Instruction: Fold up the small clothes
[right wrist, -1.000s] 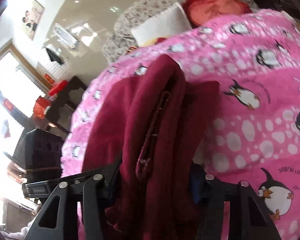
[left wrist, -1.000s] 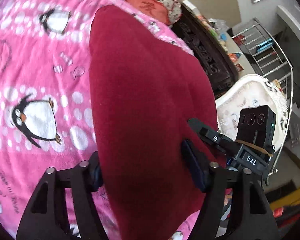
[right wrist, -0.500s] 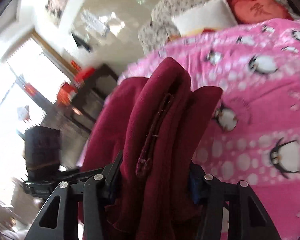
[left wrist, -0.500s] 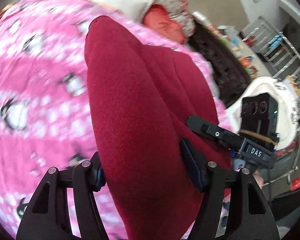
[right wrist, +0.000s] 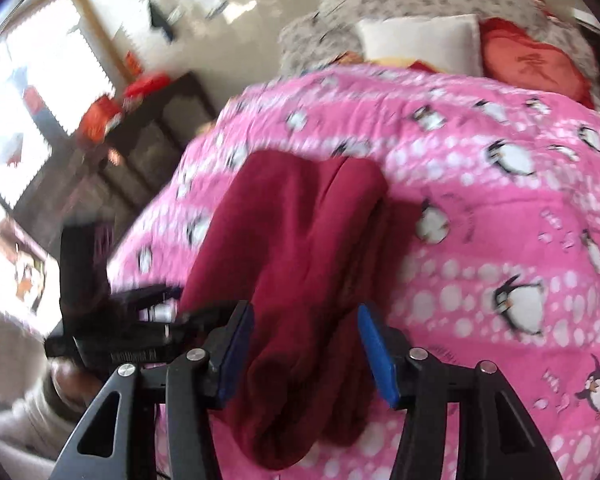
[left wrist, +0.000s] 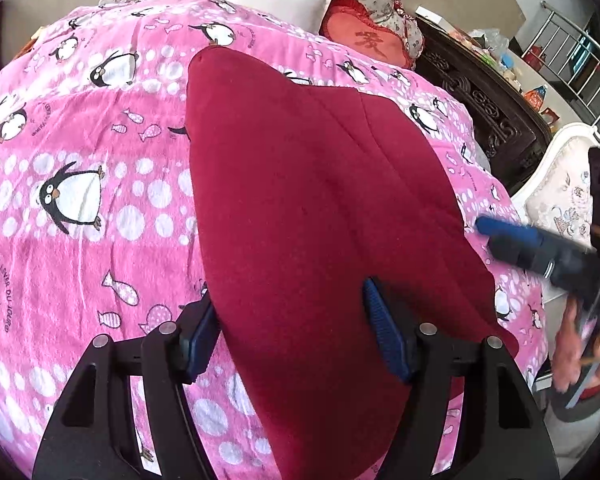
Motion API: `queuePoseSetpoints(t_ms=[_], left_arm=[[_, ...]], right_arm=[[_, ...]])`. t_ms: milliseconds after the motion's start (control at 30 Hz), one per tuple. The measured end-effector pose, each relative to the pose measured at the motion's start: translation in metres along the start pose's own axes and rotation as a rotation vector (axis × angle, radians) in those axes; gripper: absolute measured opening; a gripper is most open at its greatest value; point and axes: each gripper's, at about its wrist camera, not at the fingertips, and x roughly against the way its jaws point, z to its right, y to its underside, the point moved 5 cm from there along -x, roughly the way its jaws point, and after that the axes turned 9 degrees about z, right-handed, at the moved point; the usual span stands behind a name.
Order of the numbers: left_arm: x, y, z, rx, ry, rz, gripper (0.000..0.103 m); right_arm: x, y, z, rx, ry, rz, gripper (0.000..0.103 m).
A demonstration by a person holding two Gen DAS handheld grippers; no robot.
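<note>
The left gripper [left wrist: 292, 332] has jaws spread wide around the red garment [left wrist: 308, 216], pads [left wrist: 384, 336] at its edges. The right gripper [right wrist: 306, 354] is released, garment lying between on the pink penguin quilt [left wrist: 80, 160]; quilt lettering unreadable

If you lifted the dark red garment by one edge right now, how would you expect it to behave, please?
The dark red garment would probably sag and unfold, since it drapes softly over the pink penguin blanket. Its thick fleecy surface suggests modest weight and good grip, not slipperiness.

Garment [left wrist: 320, 208]: matt fleecy cloth; blanket [left wrist: 100, 160]: smooth printed cloth.
</note>
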Motion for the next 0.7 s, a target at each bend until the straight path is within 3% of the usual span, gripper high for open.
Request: queuePoseSetpoints(t_ms=[100, 200, 400, 567, 700], left_arm=[[-0.003, -0.003, 0.000, 0.005, 0.001, -0.008, 0.068], [0.002, 0.000, 0.006, -0.028, -0.011, 0.003, 0.069], [0.001, 0.003, 0.013, -0.074, -0.089, 0.042, 0.070], [0.007, 0.001, 0.013, -0.067, -0.137, 0.063, 0.070], [0.018, 0.000, 0.019, -0.104, -0.206, 0.109, 0.070]], right_arm=[[-0.020, 0.015, -0.008, 0.148, 0.086, -0.062, 0.021], [-0.012, 0.029, -0.004, 0.208, 0.121, -0.047, 0.020], [-0.007, 0.031, 0.008, 0.131, 0.096, -0.023, 0.020], [0.025, 0.005, -0.004, 0.068, 0.072, 0.134, 0.023], [0.008, 0.010, -0.012, 0.079, 0.115, 0.089, 0.023]])
